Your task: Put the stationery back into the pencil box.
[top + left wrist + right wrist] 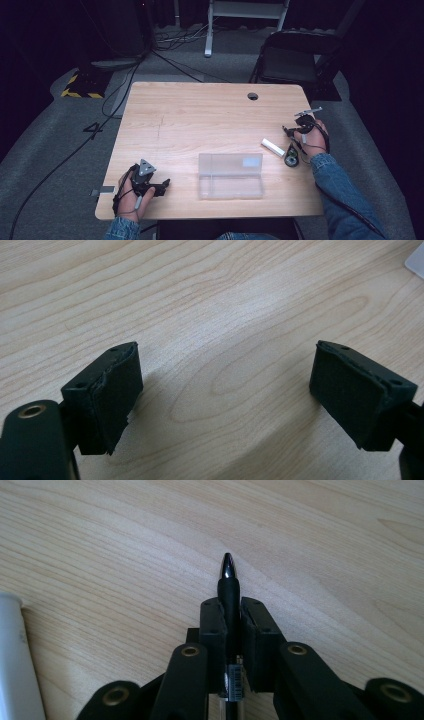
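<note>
My right gripper (231, 605) is shut on a black pen (229, 575), whose shiny tip sticks out past the pads just above the wooden table (325, 540). In the high view this gripper (289, 132) sits near the table's right edge, jaws pointing left. A white tube (272, 146) lies just to its left and also shows as a white tube (12, 660) at the edge of the right gripper view. My left gripper (165, 184) rests at the front left. Its jaws (225, 385) stand open over bare wood, with nothing between the pads (117, 390).
A clear plastic box (230, 175) lies closed at the front middle of the table (200, 115). A small dark round object (291, 160) sits by the right hand. A cable hole (252, 96) is at the far edge, and a folding chair (295, 60) stands beyond.
</note>
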`<action>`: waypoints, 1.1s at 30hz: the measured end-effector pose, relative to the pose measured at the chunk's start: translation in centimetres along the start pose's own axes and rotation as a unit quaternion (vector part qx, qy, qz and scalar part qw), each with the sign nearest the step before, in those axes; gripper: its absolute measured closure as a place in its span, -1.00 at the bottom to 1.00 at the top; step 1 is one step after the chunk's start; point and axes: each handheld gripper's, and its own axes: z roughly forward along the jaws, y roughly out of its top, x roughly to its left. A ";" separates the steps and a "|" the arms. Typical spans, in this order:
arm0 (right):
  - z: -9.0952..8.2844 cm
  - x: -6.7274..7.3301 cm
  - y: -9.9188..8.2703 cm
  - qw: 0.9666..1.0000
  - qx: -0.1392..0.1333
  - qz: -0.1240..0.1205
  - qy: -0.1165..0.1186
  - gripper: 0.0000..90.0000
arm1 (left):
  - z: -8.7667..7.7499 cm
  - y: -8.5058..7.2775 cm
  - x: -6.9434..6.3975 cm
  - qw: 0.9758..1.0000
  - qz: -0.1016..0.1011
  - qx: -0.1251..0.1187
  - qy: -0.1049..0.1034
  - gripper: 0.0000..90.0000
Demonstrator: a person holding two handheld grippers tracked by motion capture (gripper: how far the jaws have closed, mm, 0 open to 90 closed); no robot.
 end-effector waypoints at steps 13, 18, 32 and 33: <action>-3.4 0.2 1.2 0.999 -0.030 -0.010 -0.003 0.80 | 0.1 0.2 0.0 1.000 0.008 0.001 -0.002 -0.69; -4.9 0.7 1.7 0.999 -0.046 -0.022 0.002 0.80 | 0.2 0.2 -0.1 1.000 0.005 0.003 -0.005 -0.69; -9.1 5.2 3.2 0.989 -0.113 -0.076 0.049 0.80 | 0.2 0.3 -0.1 1.000 0.009 0.002 -0.005 -0.69; -9.4 5.6 3.3 0.989 -0.115 -0.079 0.055 0.80 | 0.2 0.3 -0.1 1.000 0.009 0.002 -0.005 -0.69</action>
